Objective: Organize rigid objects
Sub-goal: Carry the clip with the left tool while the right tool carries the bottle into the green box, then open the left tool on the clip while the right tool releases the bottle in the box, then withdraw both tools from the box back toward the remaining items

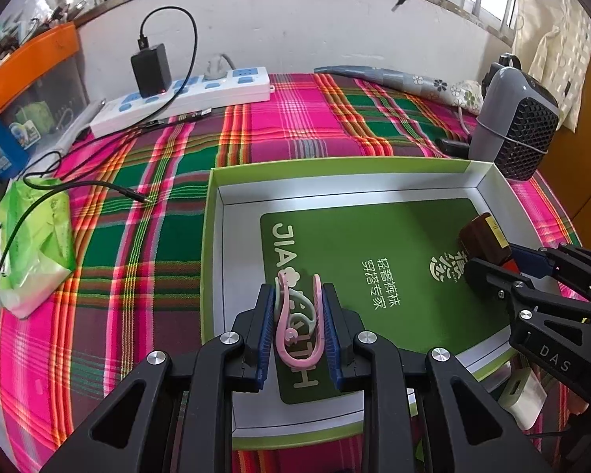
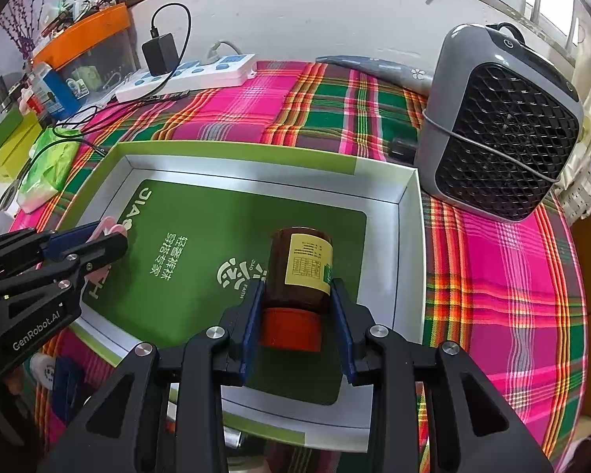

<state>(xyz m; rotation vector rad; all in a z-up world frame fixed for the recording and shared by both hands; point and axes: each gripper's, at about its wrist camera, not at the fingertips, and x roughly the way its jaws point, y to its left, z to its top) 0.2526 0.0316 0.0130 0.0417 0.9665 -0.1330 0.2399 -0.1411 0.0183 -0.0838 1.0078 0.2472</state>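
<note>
Two grippers, one box, one clip, one bottle.
Left gripper (image 1: 298, 327) clamps the pink clip (image 1: 297, 327); right gripper (image 2: 297, 307) clamps the brown bottle (image 2: 297, 272), both over the box (image 2: 407, 236).

My left black two-finger gripper (image 2: 110, 242) reads "GenRobot.AI"; my right black two-finger gripper (image 1: 488, 258) reads "DAS". The shallow white cardboard box (image 1: 216, 213) holds a flat green card (image 1: 374, 236) printed "JIA", "FAITH" and "轻奢裤袜 穿搭专家".
</note>
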